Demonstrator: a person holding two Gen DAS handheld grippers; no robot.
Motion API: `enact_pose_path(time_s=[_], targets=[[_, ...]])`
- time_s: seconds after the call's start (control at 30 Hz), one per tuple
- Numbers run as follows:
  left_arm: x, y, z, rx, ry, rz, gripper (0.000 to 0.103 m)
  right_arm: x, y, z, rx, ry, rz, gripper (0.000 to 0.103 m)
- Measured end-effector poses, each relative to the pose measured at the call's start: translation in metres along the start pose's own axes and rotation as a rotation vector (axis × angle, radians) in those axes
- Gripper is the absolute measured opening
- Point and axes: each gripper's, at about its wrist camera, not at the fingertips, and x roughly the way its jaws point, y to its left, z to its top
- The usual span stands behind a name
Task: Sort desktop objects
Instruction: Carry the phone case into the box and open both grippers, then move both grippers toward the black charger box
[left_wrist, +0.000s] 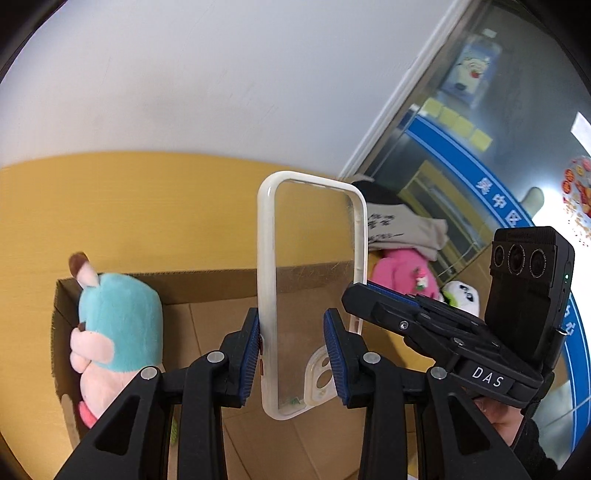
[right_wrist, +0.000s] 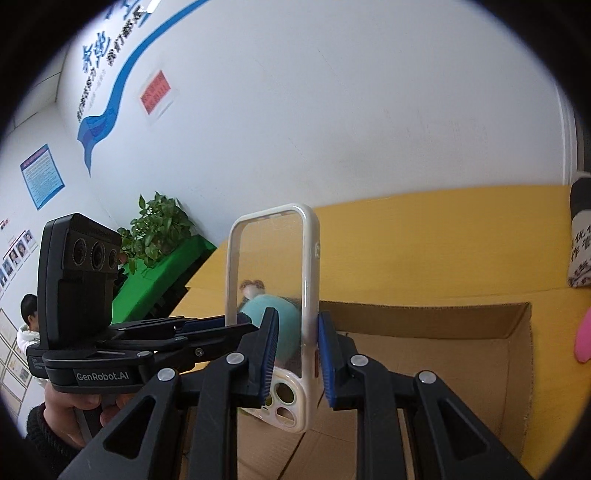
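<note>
A clear phone case with a white rim (left_wrist: 312, 295) stands upright between both grippers, above an open cardboard box (left_wrist: 207, 291). My left gripper (left_wrist: 293, 358) holds it by its long sides, the blue pads (left_wrist: 251, 354) on the rim. My right gripper (right_wrist: 295, 354) grips the same case (right_wrist: 273, 295) from the other side; in the left wrist view it reaches in from the right (left_wrist: 373, 299). In the right wrist view the left gripper (right_wrist: 207, 328) comes in from the left. A teal and pink plush toy (left_wrist: 118, 328) lies in the box at its left wall.
The box stands on a yellow table (left_wrist: 147, 206) against a white wall. A pink plush (left_wrist: 402, 273), a panda toy (left_wrist: 461, 295) and a folded grey cloth (left_wrist: 402, 229) lie at the table's right. A potted plant (right_wrist: 155, 229) on a green stand is beyond the table's left end.
</note>
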Motion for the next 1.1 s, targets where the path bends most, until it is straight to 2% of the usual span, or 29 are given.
enact_pose_path(time_s=[0.1, 0.27, 0.4, 0.5, 0.6, 0.67, 0.73, 0.8, 0.9, 0.93, 0.97, 1.0, 1.03, 1.1], targets=[[0.025, 0.014, -0.003, -0.018, 0.048, 0.014, 0.036, 0.025, -0.013, -0.002, 0.033, 0.044, -0.01, 0.02], [0.069, 0.042, -0.015, -0.103, 0.152, 0.04, 0.036, 0.07, -0.042, -0.018, 0.105, 0.138, -0.023, 0.02], [0.095, 0.052, -0.025, -0.143, 0.233, 0.107, 0.036, 0.096, -0.062, -0.038, 0.164, 0.216, -0.046, 0.02], [0.106, 0.051, -0.031, -0.123, 0.269, 0.152, 0.037, 0.112, -0.065, -0.047, 0.157, 0.274, -0.073, 0.02], [0.099, 0.05, -0.034, -0.123, 0.269, 0.128, 0.045, 0.115, -0.066, -0.051, 0.151, 0.308, -0.08, 0.025], [0.082, 0.048, -0.032, -0.125, 0.221, 0.144, 0.062, 0.103, -0.066, -0.05, 0.154, 0.287, -0.085, 0.04], [0.059, 0.042, -0.03, -0.102, 0.161, 0.164, 0.068, 0.088, -0.062, -0.045, 0.146, 0.257, -0.114, 0.058], [0.03, 0.034, -0.03, -0.052, 0.097, 0.193, 0.072, 0.066, -0.056, -0.041, 0.116, 0.225, -0.137, 0.062], [-0.027, 0.006, -0.037, 0.037, -0.047, 0.257, 0.078, 0.023, -0.038, -0.039, 0.034, 0.168, -0.195, 0.069], [-0.057, -0.009, -0.049, 0.065, -0.14, 0.285, 0.087, 0.005, -0.029, -0.042, 0.01, 0.141, -0.225, 0.072], [-0.073, -0.018, -0.056, 0.077, -0.199, 0.305, 0.101, -0.021, -0.017, -0.049, -0.011, 0.091, -0.253, 0.075], [-0.095, -0.029, -0.069, 0.094, -0.273, 0.331, 0.103, -0.036, -0.009, -0.054, -0.019, 0.058, -0.262, 0.081], [-0.115, -0.043, -0.086, 0.122, -0.35, 0.353, 0.103, -0.051, 0.002, -0.061, -0.03, 0.022, -0.265, 0.081], [-0.143, -0.066, -0.114, 0.184, -0.424, 0.384, 0.103, -0.078, 0.027, -0.084, -0.069, -0.02, -0.282, 0.082]])
